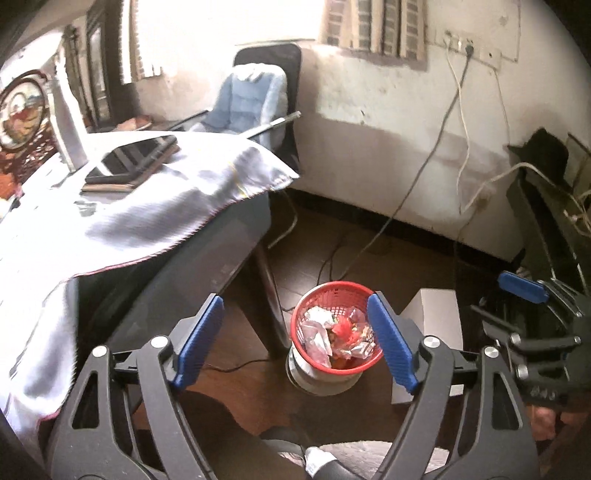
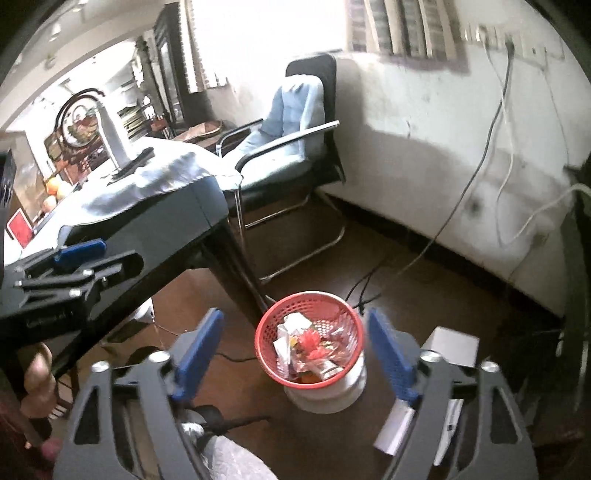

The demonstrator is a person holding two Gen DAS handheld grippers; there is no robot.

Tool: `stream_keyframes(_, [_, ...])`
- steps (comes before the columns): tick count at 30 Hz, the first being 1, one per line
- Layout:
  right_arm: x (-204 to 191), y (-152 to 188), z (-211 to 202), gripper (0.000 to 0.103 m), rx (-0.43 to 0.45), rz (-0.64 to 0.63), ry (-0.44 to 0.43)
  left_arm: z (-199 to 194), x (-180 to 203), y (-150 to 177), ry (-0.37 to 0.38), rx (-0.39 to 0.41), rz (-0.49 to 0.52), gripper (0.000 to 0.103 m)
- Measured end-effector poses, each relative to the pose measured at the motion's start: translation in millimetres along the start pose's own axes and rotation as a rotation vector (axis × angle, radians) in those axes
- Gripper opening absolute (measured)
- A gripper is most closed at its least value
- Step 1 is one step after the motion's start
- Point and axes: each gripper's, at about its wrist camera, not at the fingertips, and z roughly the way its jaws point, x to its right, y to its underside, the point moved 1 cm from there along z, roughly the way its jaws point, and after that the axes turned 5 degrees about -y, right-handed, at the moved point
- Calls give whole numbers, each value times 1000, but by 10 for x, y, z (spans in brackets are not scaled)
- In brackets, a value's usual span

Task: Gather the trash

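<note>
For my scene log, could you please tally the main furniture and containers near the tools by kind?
Red mesh baskets: 1
Chairs: 1
Cloth-covered tables: 1
White boxes on the floor: 1
Open tools, left tool and right tool: 2
Total: 6

The floor (image 1: 332,236) is dark brown wood. At 12 o'clock a bright window (image 1: 229,29) lets in strong light. The white wall (image 1: 388,110) has dirty marks, and wires (image 1: 436,147) hang down it at 2 o'clock. A black chair (image 2: 295,147) with a blue cushion (image 2: 295,107) stands beside a dark table (image 1: 207,236) under a white cloth (image 1: 129,206) at 10 o'clock.
</note>
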Motion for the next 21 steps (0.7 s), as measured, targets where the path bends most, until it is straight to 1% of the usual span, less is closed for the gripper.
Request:
stream_keyframes(1, [1,-1,-54,96,8,-6,6,-54,-9,-2,-8,4,-6,83])
stream_keyframes(3, [-4,13,-155,97,13,-15,4,-184,-17,-1,-38,17,-24,89])
stream_keyframes(5, [-6,-1,-207,97,-16,-33,-3,-290,-12,-26,-62,12,-50,94])
stream_keyframes(7, [-5,-6,-240,97,-33,-56,20,-365,8,-66,-73,4,-64,95])
stream_keyframes(10, [5,-1,-300,97,-55,-118,96,-420,59,-146,-111,-22,-82,96])
stream_keyframes(12, [71,41,-344,97,-59,-117,108,-404,83,-170,-107,-47,-107,96])
stream_keyframes(14, [162,96,-328,97,-73,-82,93,-357,113,-146,-101,-70,-140,96])
stream_keyframes(16, [246,166,-271,97,-93,-42,71,-255,154,-16,-105,-91,-159,96])
stream_keyframes(18, [319,242,-189,97,-116,-13,61,-177,196,133,-139,-89,-148,96])
stream_keyframes(19, [326,276,-150,97,-125,-5,60,-127,223,237,-157,-84,-130,96])
stream_keyframes(21, [359,362,-43,97,-151,19,54,-9,308,453,-182,-84,-57,96])
